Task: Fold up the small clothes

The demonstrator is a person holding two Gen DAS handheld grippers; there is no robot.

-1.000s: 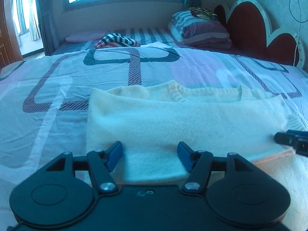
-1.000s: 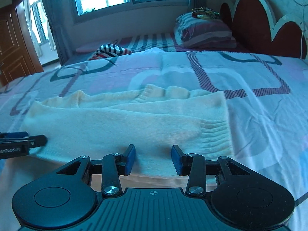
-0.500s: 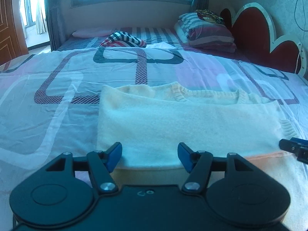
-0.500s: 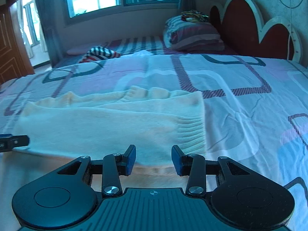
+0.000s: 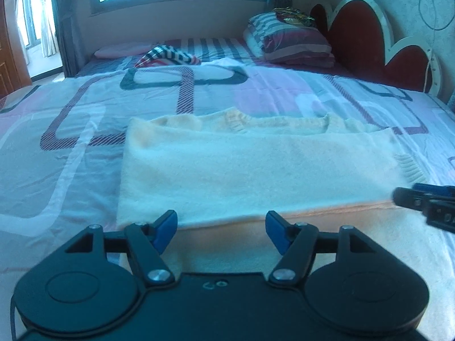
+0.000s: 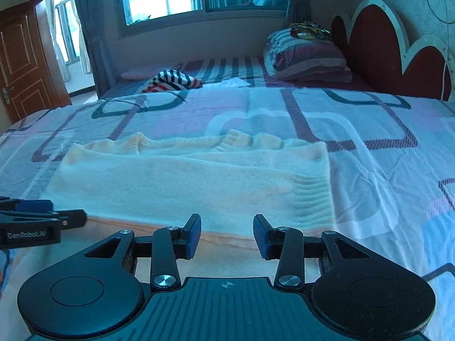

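Note:
A cream knitted sweater (image 5: 256,167) lies on the bed, its lower part folded up over the body so a fold edge runs across in front of both grippers. It also shows in the right wrist view (image 6: 193,182). My left gripper (image 5: 221,231) is open and empty just above the near layer of the sweater. My right gripper (image 6: 227,236) is open and empty over the same near layer. The right gripper's tip shows at the right edge of the left wrist view (image 5: 426,201); the left gripper's tip shows at the left of the right wrist view (image 6: 37,218).
The bed has a patterned sheet (image 5: 85,130). A striped garment (image 6: 170,81) lies far back. Stacked striped pillows (image 6: 307,56) sit by the red headboard (image 6: 378,54). A wooden door (image 6: 20,65) stands at the left.
Both grippers have drawn back a little from the folded sweater and stayed open. The fold edge now sits at the fingertips instead of between them.

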